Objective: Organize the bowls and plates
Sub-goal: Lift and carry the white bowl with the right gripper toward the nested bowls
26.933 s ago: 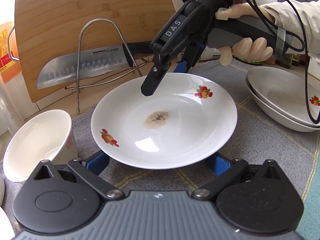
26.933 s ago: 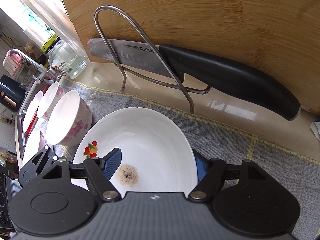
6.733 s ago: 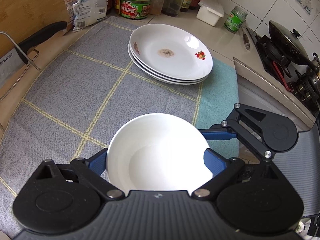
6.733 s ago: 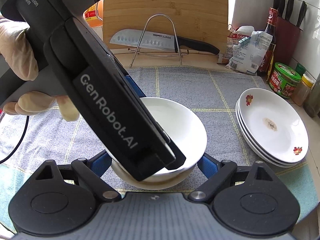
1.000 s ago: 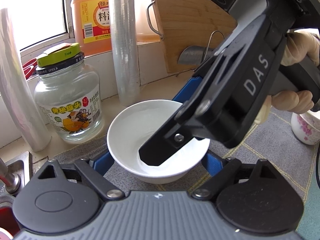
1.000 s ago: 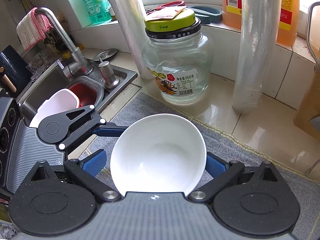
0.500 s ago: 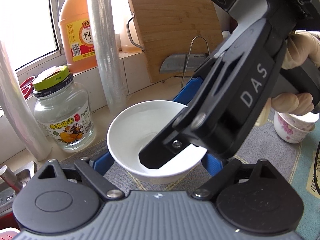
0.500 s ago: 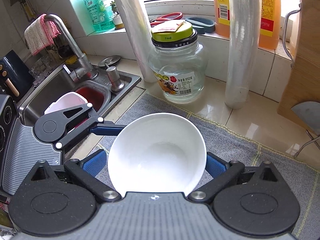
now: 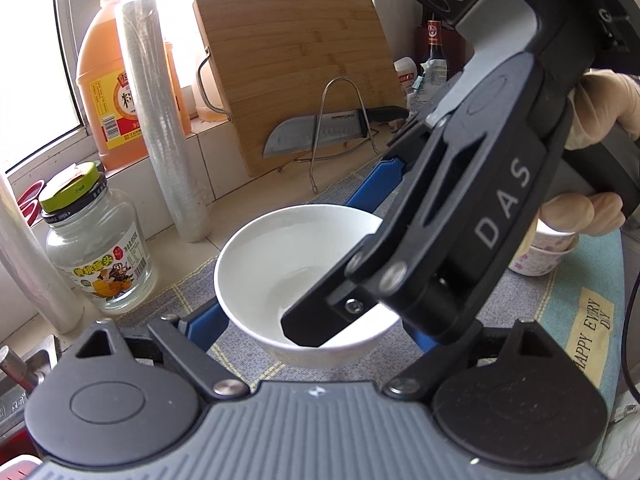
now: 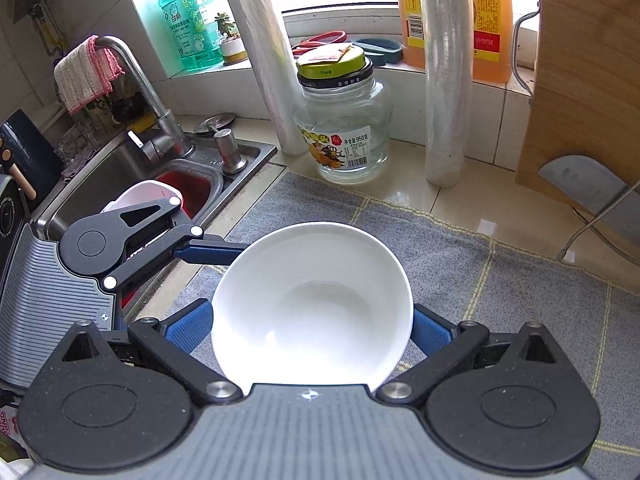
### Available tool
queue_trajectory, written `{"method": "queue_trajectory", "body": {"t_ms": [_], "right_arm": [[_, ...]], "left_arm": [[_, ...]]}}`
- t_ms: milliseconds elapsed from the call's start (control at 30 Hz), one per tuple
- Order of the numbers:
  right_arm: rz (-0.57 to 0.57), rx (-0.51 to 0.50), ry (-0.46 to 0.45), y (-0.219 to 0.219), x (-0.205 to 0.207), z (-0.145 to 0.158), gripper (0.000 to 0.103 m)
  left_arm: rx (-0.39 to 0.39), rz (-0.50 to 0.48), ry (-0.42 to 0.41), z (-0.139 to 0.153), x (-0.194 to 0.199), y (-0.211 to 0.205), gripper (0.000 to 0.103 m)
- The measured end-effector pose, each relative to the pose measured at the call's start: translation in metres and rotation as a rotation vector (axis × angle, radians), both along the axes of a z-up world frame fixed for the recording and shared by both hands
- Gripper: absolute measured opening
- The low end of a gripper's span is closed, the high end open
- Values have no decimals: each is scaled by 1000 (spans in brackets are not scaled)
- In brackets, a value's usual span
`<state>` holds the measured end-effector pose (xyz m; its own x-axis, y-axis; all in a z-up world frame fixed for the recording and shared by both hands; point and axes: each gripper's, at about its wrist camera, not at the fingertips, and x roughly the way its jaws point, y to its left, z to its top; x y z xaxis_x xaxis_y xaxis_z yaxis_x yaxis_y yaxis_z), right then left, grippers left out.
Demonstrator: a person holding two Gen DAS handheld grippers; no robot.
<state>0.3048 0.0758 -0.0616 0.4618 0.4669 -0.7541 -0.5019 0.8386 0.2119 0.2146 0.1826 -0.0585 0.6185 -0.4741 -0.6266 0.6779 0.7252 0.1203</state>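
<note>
While gripped by both claws, white bowl (image 10: pixel 312 304), glossy, plain, empty.

Both wrist cameras look steeply down, close over one white bowl (image 9: pixel 288 264) (image 10: pixel 312 304). Left view faces the cutting board (image 9: pixel 296 76); right faces the sink (image 10: pixel 120 176).

Left wrist view: the black right gripper (image 9: pixel 404 240) covers the right half of the plain white ceramic bowl (image 9: pixel 276 264). The stacked floral bowls (image 9: pixel 548 250) show only partly behind it. Right wrist view: the steel knife blade (image 10: pixel 588 194) is cut off by the frame edge.
</note>
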Motion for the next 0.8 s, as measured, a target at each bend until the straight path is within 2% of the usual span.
{"method": "queue_trajectory", "body": {"t_ms": [367, 800], "right_arm": [[-51, 10, -45, -37, -38, 16, 103], [-140, 7, -55, -107, -74, 30, 103]], "left_arm": [[26, -73, -31, 18, -25, -34, 93], [14, -164, -39, 31, -45, -103, 93]]}}
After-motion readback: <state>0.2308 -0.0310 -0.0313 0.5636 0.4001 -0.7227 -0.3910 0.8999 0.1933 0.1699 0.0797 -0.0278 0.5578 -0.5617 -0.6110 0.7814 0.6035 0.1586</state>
